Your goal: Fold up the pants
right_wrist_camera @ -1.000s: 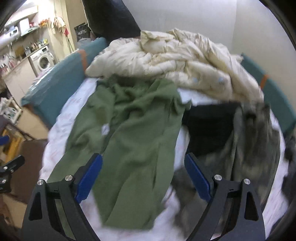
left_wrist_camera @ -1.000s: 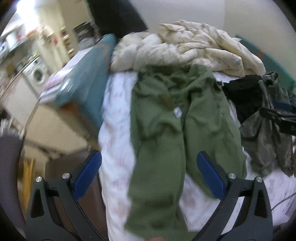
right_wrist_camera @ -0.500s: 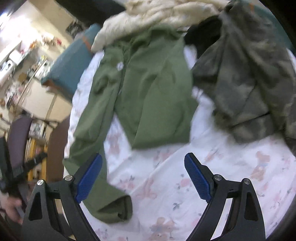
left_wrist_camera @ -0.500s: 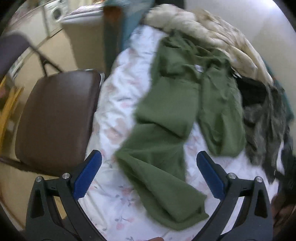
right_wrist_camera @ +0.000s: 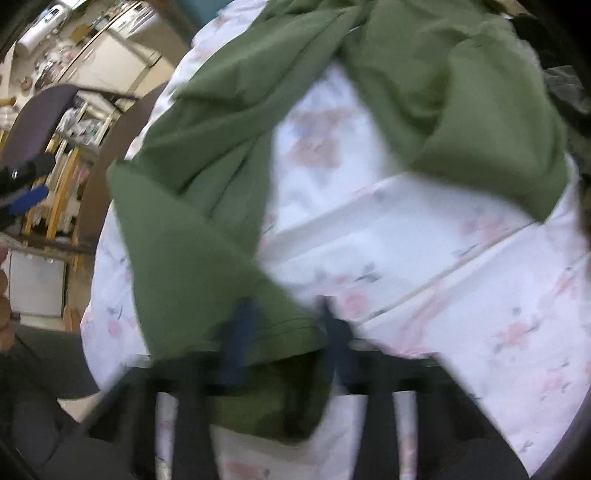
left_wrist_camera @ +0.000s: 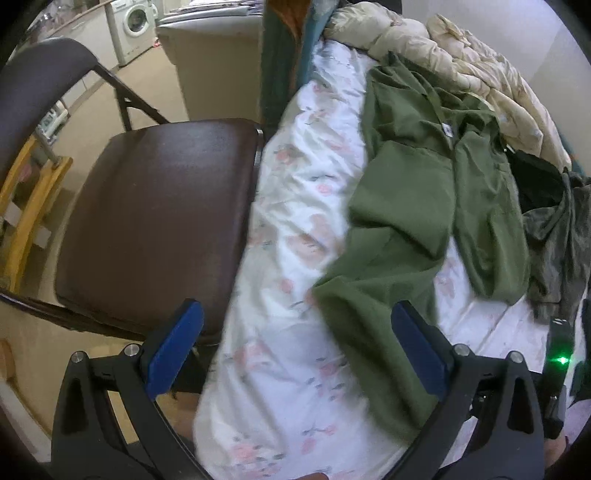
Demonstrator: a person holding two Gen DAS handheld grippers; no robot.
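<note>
Green pants (left_wrist_camera: 406, 206) lie spread on a white floral bedsheet (left_wrist_camera: 295, 229), waist toward the far pillows, legs toward me. My left gripper (left_wrist_camera: 295, 354) is open and empty above the near left leg's hem. In the blurred right wrist view, my right gripper (right_wrist_camera: 284, 328) has its blue fingers (right_wrist_camera: 240, 332) close together around the hem of the left pant leg (right_wrist_camera: 207, 266). The other leg (right_wrist_camera: 480, 122) lies at the upper right.
A brown folding chair (left_wrist_camera: 155, 206) stands against the bed's left side. A cream duvet (left_wrist_camera: 461, 66) is heaped at the far end. Dark and camouflage clothes (left_wrist_camera: 554, 221) lie right of the pants. A washing machine (left_wrist_camera: 135, 26) stands far left.
Both grippers dropped toward the near edge of the bed. The right gripper's fingers came together on the hem of the left pant leg. The left gripper stayed open.
</note>
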